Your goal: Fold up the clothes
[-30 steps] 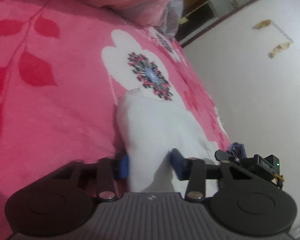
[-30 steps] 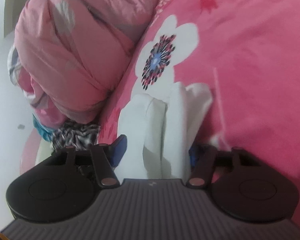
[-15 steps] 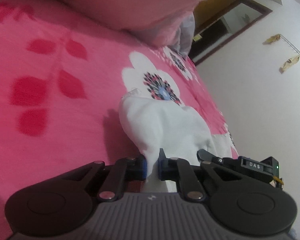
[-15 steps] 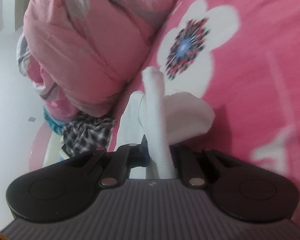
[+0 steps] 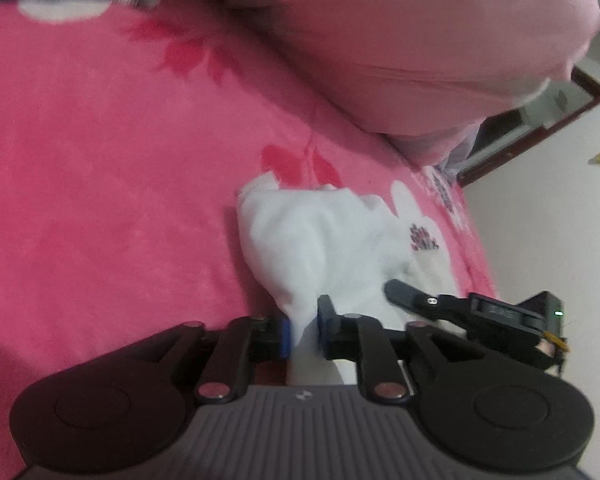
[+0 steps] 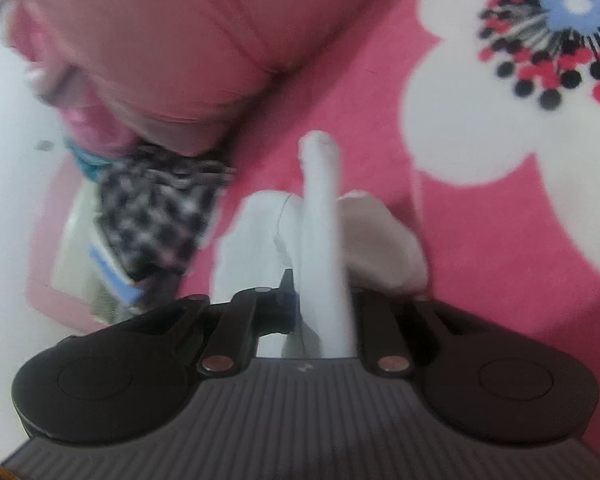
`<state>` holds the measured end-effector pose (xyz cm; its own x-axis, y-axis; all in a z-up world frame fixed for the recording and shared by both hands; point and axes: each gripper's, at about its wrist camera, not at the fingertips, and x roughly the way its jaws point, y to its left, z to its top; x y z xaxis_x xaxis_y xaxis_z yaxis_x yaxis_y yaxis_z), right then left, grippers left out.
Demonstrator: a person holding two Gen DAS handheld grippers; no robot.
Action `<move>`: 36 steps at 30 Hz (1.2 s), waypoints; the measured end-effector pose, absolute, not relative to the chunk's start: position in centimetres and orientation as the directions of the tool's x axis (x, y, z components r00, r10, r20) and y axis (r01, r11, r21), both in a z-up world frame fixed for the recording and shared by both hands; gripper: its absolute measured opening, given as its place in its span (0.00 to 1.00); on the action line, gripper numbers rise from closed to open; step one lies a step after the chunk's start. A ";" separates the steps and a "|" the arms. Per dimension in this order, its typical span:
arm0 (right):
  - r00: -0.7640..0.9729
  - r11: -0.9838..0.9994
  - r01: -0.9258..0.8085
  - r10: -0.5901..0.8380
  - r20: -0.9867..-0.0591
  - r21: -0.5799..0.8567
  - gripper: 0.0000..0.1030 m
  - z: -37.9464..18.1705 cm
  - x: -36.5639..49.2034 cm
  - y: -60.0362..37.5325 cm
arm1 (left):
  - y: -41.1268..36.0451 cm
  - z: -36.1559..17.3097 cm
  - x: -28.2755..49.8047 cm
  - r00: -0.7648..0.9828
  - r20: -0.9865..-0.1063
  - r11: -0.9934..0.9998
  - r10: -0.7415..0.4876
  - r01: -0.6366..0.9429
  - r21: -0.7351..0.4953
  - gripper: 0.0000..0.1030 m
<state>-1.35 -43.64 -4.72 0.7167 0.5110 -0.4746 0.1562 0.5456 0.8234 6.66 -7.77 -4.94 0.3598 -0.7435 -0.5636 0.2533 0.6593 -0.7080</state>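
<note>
Now both claws are clenched on the same small white garment (image 5: 320, 240), where a second ago each stood spread wide around the cloth as it lay on the bed. The left claw (image 5: 304, 330) pinches a narrow neck of white fabric between its blue pads, and the rest of the garment bulges forward from that pinch onto the pink floral blanket (image 5: 100, 180). The right claw (image 6: 324, 308) grips another edge, and in its view a thin ridge of white cloth stands up straight from between the fingers, with looser folds slumped on either side. The other claw's dark body shows at the right edge of the left view, just beside the cloth, so the two grips are close together.

Since half a second ago the view has swung nearer to the bedding: a rolled pink quilt (image 5: 420, 48) fills the top of the left view, and a black-and-white checked cloth (image 6: 160, 216) lies blurred beside it in the right view. The pictures are smeared with motion.

This looks like the garment gathered by two edges and being carried or lifted, likely to lay one part over another. Whether a fold is already in the cloth cannot be told from the bunched shape.
</note>
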 end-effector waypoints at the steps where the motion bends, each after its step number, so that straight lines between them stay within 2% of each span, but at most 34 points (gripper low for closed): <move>1: 0.711 0.545 0.153 0.518 -0.475 0.824 0.16 -4.6 -1.5 -43.9 | -7.3 -5.1 7.0 0.361 -0.564 0.658 -0.743 0.242 -0.713 0.26; 2: 0.714 0.550 0.157 0.511 -0.479 0.820 0.23 -4.2 -2.0 -44.3 | -6.9 -5.3 7.3 0.362 -0.564 0.658 -0.742 0.230 -0.717 0.38; 3: 0.719 0.557 0.161 0.500 -0.484 0.815 0.28 -3.8 -2.6 -44.7 | -6.5 -5.4 7.6 0.363 -0.564 0.657 -0.741 0.219 -0.722 0.44; 4: 0.729 0.573 0.164 0.478 -0.490 0.803 0.41 -3.1 -3.6 -45.2 | -6.1 -5.4 7.7 0.366 -0.564 0.657 -0.740 0.211 -0.724 0.58; 5: 0.740 0.588 0.167 0.456 -0.495 0.791 0.51 -2.4 -4.6 -45.7 | -6.0 -4.9 7.3 0.374 -0.566 0.663 -0.734 0.214 -0.718 0.68; 8: 0.778 0.591 0.194 0.393 -0.490 0.783 0.56 -0.6 -8.9 -47.6 | -5.3 -3.5 5.5 0.391 -0.594 0.699 -0.703 0.229 -0.677 0.77; 13: 0.825 0.546 0.260 0.303 -0.477 0.796 0.64 0.5 -18.3 -49.0 | -3.9 -2.2 1.0 0.348 -0.602 0.693 -0.719 0.287 -0.662 0.79; 17: 0.799 0.479 0.353 0.292 -0.526 0.803 0.65 -1.5 -24.4 -47.8 | -3.9 -2.7 -3.4 0.196 -0.608 0.633 -0.769 0.369 -0.681 0.77; 19: 0.795 0.455 0.358 0.309 -0.522 0.815 0.65 -2.5 -26.1 -46.5 | -4.0 -3.3 -5.4 0.134 -0.604 0.603 -0.785 0.388 -0.697 0.76; 21: 0.804 0.449 0.342 0.315 -0.505 0.825 0.65 -3.0 -27.1 -45.5 | -4.2 -4.1 -6.9 0.103 -0.600 0.587 -0.793 0.389 -0.710 0.71; 23: 0.805 0.442 0.334 0.326 -0.495 0.833 0.65 -3.1 -27.2 -44.6 | -4.2 -4.9 -7.8 0.116 -0.599 0.595 -0.792 0.370 -0.714 0.62; 25: 0.804 0.423 0.326 0.347 -0.483 0.845 0.65 -3.4 -26.9 -43.9 | -4.1 -5.2 -8.1 0.128 -0.582 0.586 -0.803 0.346 -0.733 0.60; 28: 0.799 0.408 0.329 0.361 -0.481 0.852 0.65 -3.4 -26.4 -43.5 | -4.1 -5.7 -8.0 0.104 -0.545 0.548 -0.832 0.305 -0.779 0.51; 30: 0.798 0.388 0.330 0.373 -0.474 0.861 0.62 -3.5 -25.9 -43.3 | -4.4 -6.2 -7.9 0.088 -0.531 0.532 -0.843 0.283 -0.798 0.49; 36: 0.795 0.352 0.339 0.389 -0.466 0.872 0.47 -4.1 -25.1 -43.0 | -5.4 -7.8 -7.4 0.080 -0.527 0.531 -0.846 0.218 -0.819 0.27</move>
